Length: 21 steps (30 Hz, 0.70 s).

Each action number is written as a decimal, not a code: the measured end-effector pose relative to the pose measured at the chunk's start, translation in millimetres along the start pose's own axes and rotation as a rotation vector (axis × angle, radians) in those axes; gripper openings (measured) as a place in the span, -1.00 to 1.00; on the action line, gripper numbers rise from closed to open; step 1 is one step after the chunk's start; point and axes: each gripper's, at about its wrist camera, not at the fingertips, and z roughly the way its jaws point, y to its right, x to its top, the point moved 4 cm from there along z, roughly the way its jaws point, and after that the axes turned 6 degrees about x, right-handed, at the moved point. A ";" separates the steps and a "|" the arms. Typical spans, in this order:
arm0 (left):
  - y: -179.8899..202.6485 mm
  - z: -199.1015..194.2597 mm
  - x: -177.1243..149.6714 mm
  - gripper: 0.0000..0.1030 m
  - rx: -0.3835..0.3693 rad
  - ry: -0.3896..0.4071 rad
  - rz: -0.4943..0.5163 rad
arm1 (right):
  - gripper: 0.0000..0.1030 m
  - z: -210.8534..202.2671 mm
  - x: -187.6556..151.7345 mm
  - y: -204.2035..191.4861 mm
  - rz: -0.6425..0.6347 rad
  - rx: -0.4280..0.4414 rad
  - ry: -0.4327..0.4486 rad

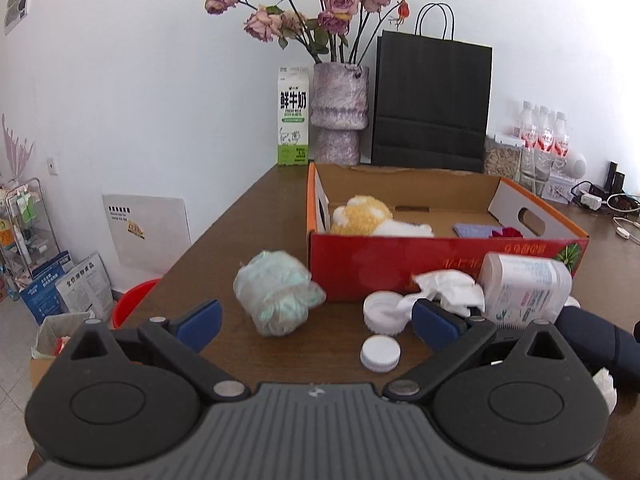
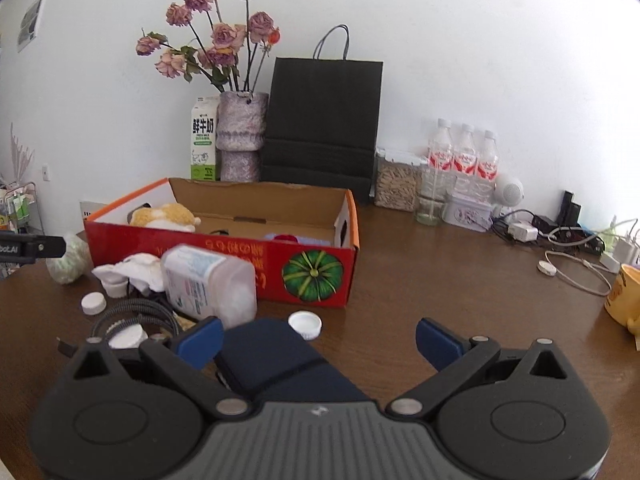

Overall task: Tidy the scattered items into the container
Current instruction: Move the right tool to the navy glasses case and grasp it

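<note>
A red cardboard box (image 1: 440, 264) (image 2: 224, 256) stands open on the brown table, with a yellow and white plush toy (image 1: 360, 216) and small cloth pieces inside. In front of it lie a bundled plastic bag (image 1: 276, 292), two white caps (image 1: 380, 354), a crumpled tissue (image 1: 448, 288) and a white bottle (image 1: 524, 288) (image 2: 208, 280) on its side. My left gripper (image 1: 318, 322) is open, just short of the bag and caps. My right gripper (image 2: 320, 342) is open above a dark navy object (image 2: 272, 356), which lies by its left finger. Another white cap (image 2: 305, 324) sits just beyond it.
Behind the box stand a milk carton (image 1: 293, 116), a vase of dried roses (image 1: 340, 112) and a black paper bag (image 1: 432, 104). Water bottles (image 2: 464, 156), a jar, chargers and cables (image 2: 560, 236) fill the right back. A yellow mug (image 2: 624, 296) is at the right edge. The table's left edge drops to a red bucket (image 1: 132, 300).
</note>
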 end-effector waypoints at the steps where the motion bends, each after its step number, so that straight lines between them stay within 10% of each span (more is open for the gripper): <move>1: -2.5 -1.3 -5.9 1.00 -0.002 -0.009 0.002 | 1.00 -1.8 -6.1 2.7 0.011 0.000 -0.009; 21: -13.7 -1.2 -29.2 1.00 0.024 -0.066 0.015 | 1.00 62.5 -26.7 8.5 0.035 0.083 -0.240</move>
